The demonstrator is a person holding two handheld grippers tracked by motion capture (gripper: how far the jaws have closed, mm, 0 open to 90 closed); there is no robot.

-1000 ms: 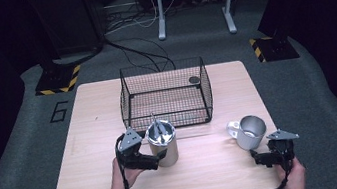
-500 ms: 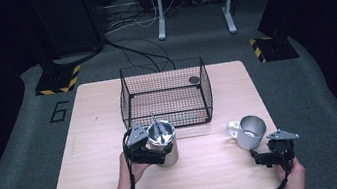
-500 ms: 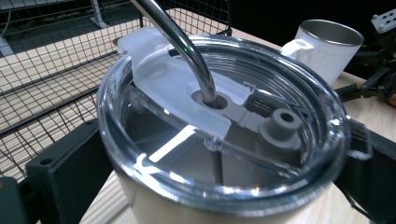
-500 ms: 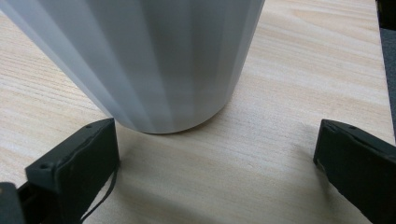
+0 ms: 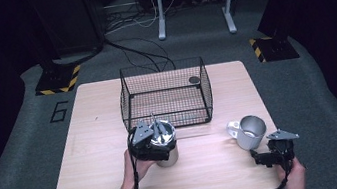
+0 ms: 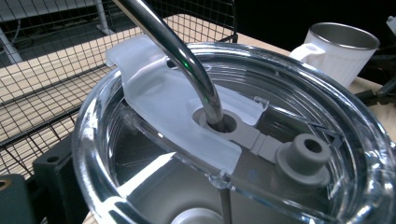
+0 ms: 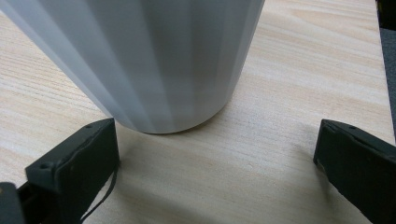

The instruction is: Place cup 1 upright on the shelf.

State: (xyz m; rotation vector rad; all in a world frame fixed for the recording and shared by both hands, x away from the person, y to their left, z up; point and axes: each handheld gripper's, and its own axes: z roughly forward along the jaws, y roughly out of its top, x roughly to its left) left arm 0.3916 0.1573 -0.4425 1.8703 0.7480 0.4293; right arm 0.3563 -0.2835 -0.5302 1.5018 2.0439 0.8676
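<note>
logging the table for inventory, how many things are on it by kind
tumbler with lid and straw: 1
white mug: 1
wire basket: 1
small dark round thing in the basket: 1
total: 4

A light wooden table (image 5: 92, 136) sits in the middle of the frame. On it stand a black wire mesh basket (image 5: 165, 95) at upper centre, a steel tumbler with a clear lid and metal straw (image 5: 165, 143) below it, and a white-handled steel mug (image 5: 249, 131) at lower right.
</note>
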